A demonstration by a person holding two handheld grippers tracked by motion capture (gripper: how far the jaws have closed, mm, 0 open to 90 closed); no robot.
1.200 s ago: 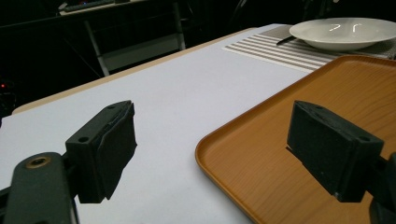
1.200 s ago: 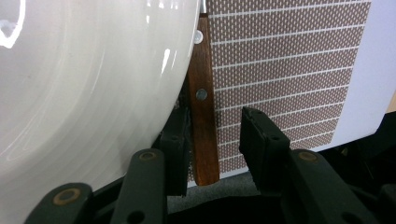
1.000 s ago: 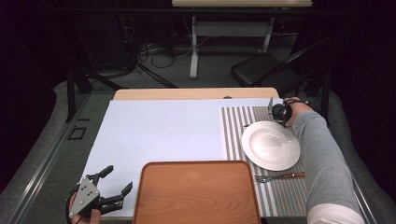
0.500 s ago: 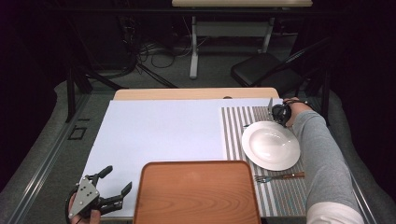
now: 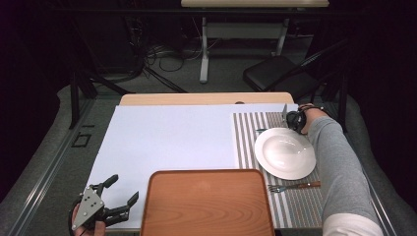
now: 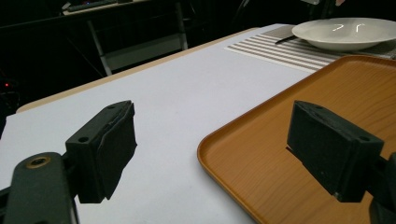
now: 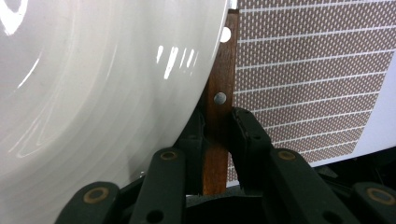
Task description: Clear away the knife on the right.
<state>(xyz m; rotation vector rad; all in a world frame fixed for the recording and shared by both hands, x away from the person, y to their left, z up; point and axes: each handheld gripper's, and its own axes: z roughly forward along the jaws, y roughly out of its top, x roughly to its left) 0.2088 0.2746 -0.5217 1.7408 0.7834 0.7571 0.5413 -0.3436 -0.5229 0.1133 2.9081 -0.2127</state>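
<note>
A knife with a riveted wooden handle (image 7: 218,93) lies on the striped placemat (image 7: 317,70), along the rim of the white plate (image 7: 93,93). My right gripper (image 7: 218,135) has just been closing its jaws, and both pads now press on that handle. In the high view the right gripper (image 5: 293,119) sits at the plate's (image 5: 285,155) far right edge, and the knife's dark tip (image 5: 260,130) shows to the left. My left gripper (image 5: 124,188) is open and holds nothing at the table's near left corner. In its own view the left gripper (image 6: 212,140) straddles the edge of the tray (image 6: 280,154).
A brown wooden tray (image 5: 206,206) with nothing on it lies at the front centre. A wooden-handled fork (image 5: 295,186) lies on the placemat (image 5: 246,142) in front of the plate. A white sheet (image 5: 172,137) covers the table's left and middle. A chair and cables stand beyond the far edge.
</note>
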